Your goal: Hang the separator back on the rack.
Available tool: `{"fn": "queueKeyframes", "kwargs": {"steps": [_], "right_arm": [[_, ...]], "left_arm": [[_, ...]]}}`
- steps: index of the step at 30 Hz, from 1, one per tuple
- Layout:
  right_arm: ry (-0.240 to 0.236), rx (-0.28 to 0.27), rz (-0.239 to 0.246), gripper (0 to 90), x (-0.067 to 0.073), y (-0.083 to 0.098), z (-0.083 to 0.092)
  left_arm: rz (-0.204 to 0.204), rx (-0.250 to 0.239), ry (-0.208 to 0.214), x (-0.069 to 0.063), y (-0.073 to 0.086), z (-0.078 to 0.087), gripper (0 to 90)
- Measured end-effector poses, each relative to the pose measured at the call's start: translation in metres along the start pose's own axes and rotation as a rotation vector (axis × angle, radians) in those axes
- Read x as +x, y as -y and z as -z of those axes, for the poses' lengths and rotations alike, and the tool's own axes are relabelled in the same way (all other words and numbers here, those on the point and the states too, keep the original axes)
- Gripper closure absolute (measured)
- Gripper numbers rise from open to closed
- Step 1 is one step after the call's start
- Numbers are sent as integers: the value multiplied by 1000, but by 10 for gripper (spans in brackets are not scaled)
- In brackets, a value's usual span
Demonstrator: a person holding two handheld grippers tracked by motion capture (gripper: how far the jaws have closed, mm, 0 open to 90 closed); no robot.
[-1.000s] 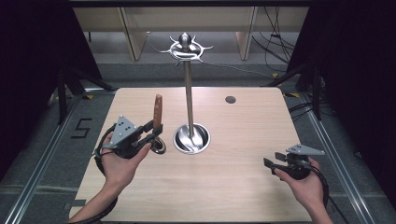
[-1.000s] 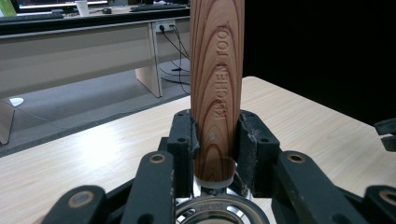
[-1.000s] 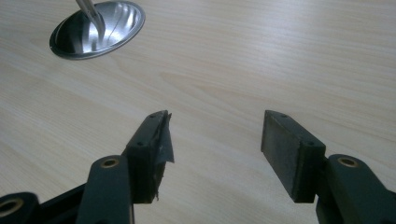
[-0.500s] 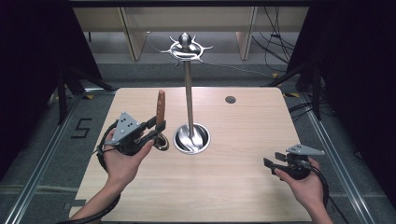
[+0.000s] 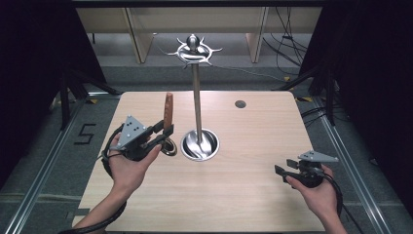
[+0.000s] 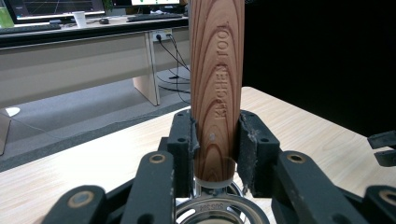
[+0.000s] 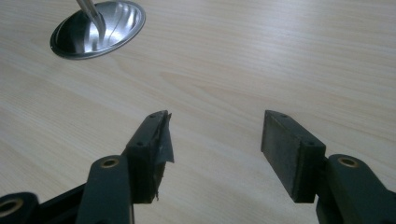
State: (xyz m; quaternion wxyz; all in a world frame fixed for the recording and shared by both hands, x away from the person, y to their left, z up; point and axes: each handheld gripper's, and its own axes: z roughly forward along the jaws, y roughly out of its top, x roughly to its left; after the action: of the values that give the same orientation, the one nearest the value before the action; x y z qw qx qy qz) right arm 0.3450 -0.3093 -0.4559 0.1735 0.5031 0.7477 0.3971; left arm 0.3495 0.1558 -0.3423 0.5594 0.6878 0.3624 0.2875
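Two hand-held grippers are in use over the pale wood-grain laminate counter (image 5: 219,195). The left hand-held gripper (image 5: 163,135) is clamped on the brown wooden handle of a kitchen utensil (image 6: 215,88), its black pads pressing both sides of the handle near its lower end. The handle stands upright and bears the engraved words "KITCHEN TOOL" running along its length. A steel ring-shaped part (image 6: 219,210) sits just below the handle; its stamped marking is too small to read. The utensil is held left of the tall polished-steel hanging stand (image 5: 197,107), which has a round dished base and a hooked crown. The right hand-held gripper (image 7: 215,147) holds nothing, jaws apart, low over bare counter. Grey floor and dark curtains surround the counter.
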Motion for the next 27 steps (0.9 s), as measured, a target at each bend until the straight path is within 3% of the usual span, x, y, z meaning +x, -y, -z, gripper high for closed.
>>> {"fn": "queueKeyframes", "kwargs": {"steps": [1,2,5,10,27], "right_arm": [[-9,19,-18,426,1,0,1],[1,6,0,426,0,0,1],[-7,19,-20,426,1,0,1],[0,4,2,426,0,0,1],[-9,15,-17,426,1,0,1]], "left_arm": [[-1,-2,1,0,-1,0,682],[1,-2,0,-1,-1,-1,682],[-1,-2,1,-1,-2,-1,681],[-2,-5,3,-2,-4,-2,682],[-4,-11,6,-2,-9,-6,682]]}}
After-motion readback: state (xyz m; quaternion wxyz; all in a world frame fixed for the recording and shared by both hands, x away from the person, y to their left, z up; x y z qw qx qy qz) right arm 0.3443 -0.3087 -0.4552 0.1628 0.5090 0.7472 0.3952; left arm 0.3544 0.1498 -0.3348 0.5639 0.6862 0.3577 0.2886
